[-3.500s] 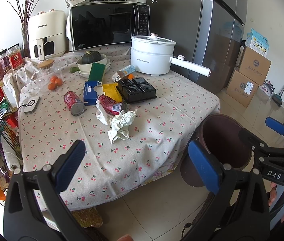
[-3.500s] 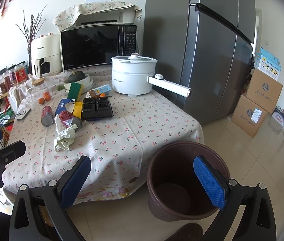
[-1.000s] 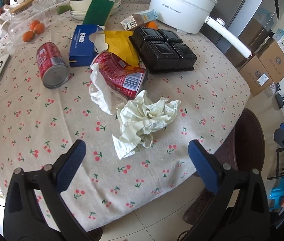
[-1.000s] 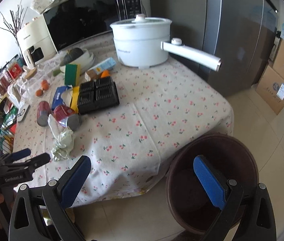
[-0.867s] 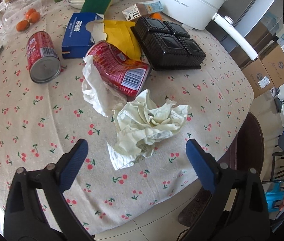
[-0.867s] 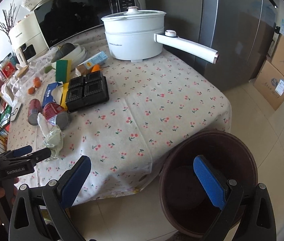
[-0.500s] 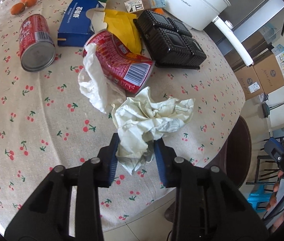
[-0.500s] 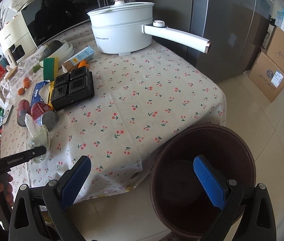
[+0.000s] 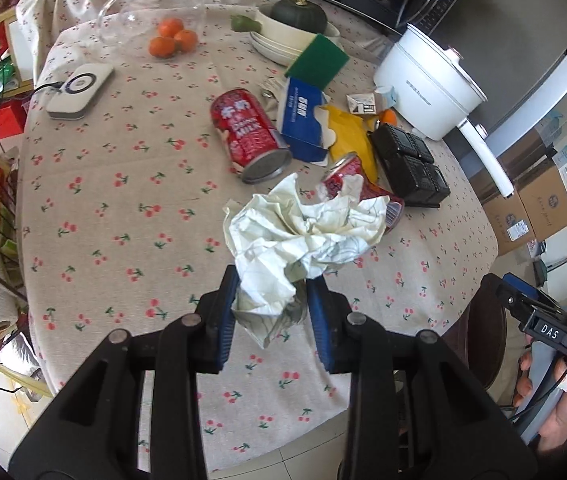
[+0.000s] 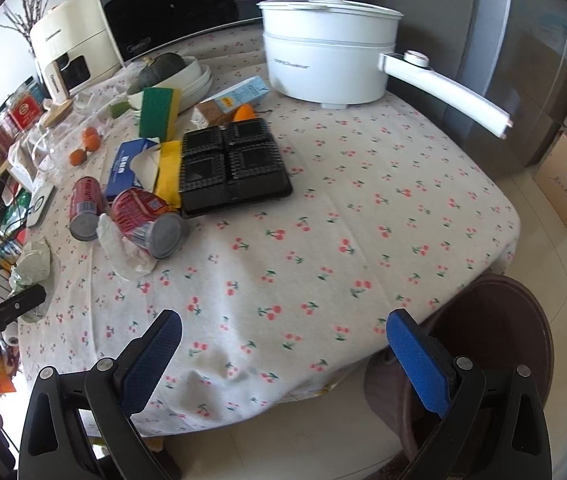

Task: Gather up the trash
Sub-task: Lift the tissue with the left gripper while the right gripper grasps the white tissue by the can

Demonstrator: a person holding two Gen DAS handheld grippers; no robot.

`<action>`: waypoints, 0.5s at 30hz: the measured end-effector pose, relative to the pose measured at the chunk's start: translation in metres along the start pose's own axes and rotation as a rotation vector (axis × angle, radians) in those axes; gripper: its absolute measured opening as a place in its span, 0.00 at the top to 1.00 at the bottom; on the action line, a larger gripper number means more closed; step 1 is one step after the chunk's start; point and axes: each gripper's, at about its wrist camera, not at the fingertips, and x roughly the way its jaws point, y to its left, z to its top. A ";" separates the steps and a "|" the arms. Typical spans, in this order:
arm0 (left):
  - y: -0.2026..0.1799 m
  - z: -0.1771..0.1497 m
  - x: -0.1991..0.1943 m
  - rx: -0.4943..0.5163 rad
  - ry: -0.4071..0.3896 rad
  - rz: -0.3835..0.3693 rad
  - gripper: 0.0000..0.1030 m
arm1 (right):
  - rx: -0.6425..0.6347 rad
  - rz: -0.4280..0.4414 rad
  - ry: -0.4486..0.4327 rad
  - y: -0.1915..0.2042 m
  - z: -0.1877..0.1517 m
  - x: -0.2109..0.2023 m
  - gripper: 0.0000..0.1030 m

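Note:
My left gripper (image 9: 271, 304) is shut on a crumpled white paper wad (image 9: 303, 236) and holds it above the cherry-print tablecloth (image 9: 123, 216); the wad also shows at the left edge of the right wrist view (image 10: 33, 264). My right gripper (image 10: 283, 344) is open and empty over the table's front edge. A brown trash bin (image 10: 499, 340) stands on the floor at the table's right corner. A crushed red can (image 10: 147, 216) on a white tissue (image 10: 123, 252), a second red can (image 9: 247, 132), a blue carton (image 9: 303, 120) and a black plastic tray (image 10: 231, 164) lie on the table.
A white electric pot (image 10: 331, 48) with a long handle stands at the back right. A microwave (image 10: 187, 4), an air fryer (image 10: 71, 52), a bowl stack with a squash (image 10: 171, 76), a green sponge (image 10: 159, 112), oranges (image 9: 171, 40) and a fridge (image 10: 523, 40) are around. Cardboard boxes (image 9: 539, 200) sit on the floor.
My left gripper closed on the paper wad and lifted it off the table, swinging left. My right gripper moved forward over the table edge, with the bin now at lower right.

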 end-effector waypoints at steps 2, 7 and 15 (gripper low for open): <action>0.009 -0.001 -0.005 -0.012 -0.010 0.003 0.66 | -0.010 0.050 0.011 0.021 0.004 0.007 0.00; 0.023 -0.002 -0.017 -0.007 -0.038 0.027 0.66 | -0.005 0.149 0.055 0.072 0.008 0.038 0.02; 0.036 -0.006 -0.023 -0.003 -0.039 0.032 0.65 | 0.141 0.145 0.055 0.101 0.015 0.095 0.18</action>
